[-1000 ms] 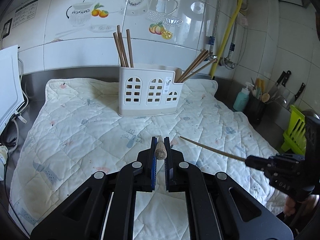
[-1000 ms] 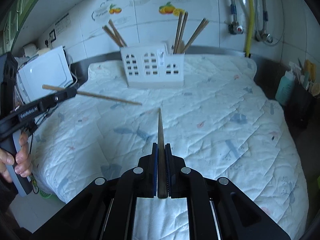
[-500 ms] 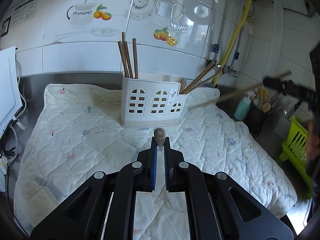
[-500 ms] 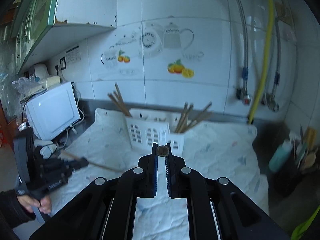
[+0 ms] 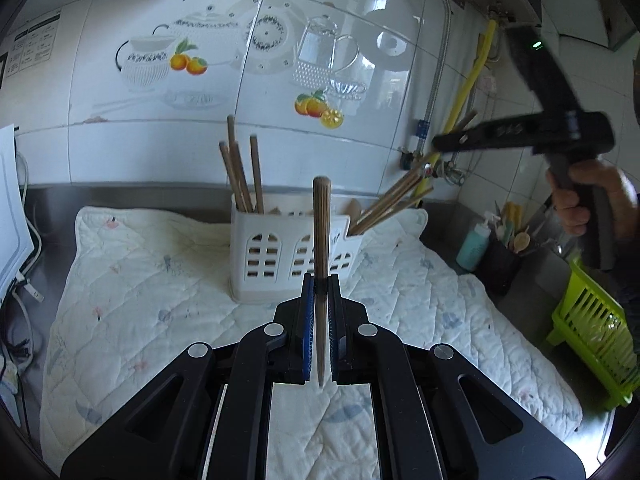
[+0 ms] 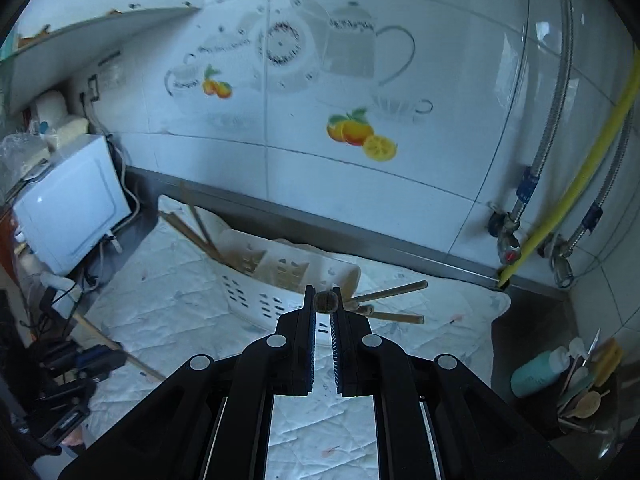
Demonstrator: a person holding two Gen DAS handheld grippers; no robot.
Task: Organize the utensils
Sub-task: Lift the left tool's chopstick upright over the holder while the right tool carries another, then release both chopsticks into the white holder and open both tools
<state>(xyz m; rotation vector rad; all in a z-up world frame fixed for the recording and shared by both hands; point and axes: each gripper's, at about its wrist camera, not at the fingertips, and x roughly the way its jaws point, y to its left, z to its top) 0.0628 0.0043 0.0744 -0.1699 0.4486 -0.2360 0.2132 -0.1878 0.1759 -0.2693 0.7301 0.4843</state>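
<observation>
- Left wrist: we look forward and slightly down, low over the quilted mat (image 5: 160, 280), white utensil caddy (image 5: 272, 264) near ahead.
- Right wrist: higher, steeper look down onto the same caddy (image 6: 276, 276), mat and tiled wall (image 6: 360, 60).

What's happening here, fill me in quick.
A person is sorting chopsticks into a white holder that stands on a quilted mat. The left gripper is shut on one chopstick, which stands nearly upright in front of the holder. The right gripper is shut on another chopstick, above the holder's right end. Several chopsticks already stand in both ends.
</observation>
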